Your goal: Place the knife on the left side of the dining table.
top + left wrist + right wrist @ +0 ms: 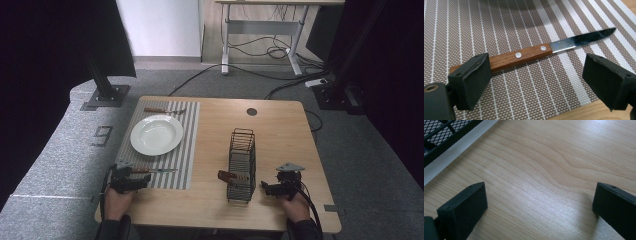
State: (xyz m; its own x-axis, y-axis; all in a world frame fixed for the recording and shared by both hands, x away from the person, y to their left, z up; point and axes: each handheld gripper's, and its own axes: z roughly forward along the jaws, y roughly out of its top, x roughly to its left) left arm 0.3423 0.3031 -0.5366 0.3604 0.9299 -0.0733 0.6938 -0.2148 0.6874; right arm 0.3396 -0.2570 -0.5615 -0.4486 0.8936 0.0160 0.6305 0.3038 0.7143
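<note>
Evidently a place setting in progress. White plate (156,134) sits on the striped placemat (187,150), at the left half of the counter (280,130). One wooden-handled utensil (162,110) lies on the mat just beyond the plate; too small to tell whether fork or other.

Knife (534,51) lies flat on the mat on the near side of the plate, brown riveted handle toward the left gripper (131,178), serrated blade pointing away toward the counter's middle. Left gripper's fingers (470,80) are spread wide; the near one stands over the handle's butt end, and whether it touches I cannot tell. Not clamping the knife. Judgement: knife either just laid down or about to be taken up; can't say which.

Right gripper (280,189) rests low on bare wood just right of the black wire caddy (242,165), fingers (464,207) spread apart, nothing between them. A brown handle (231,176) pokes out of the caddy's left side, so at least one piece likely remains to be set out.

Writing: none legible. No brand on knife, plate, mat or caddy.
</note>
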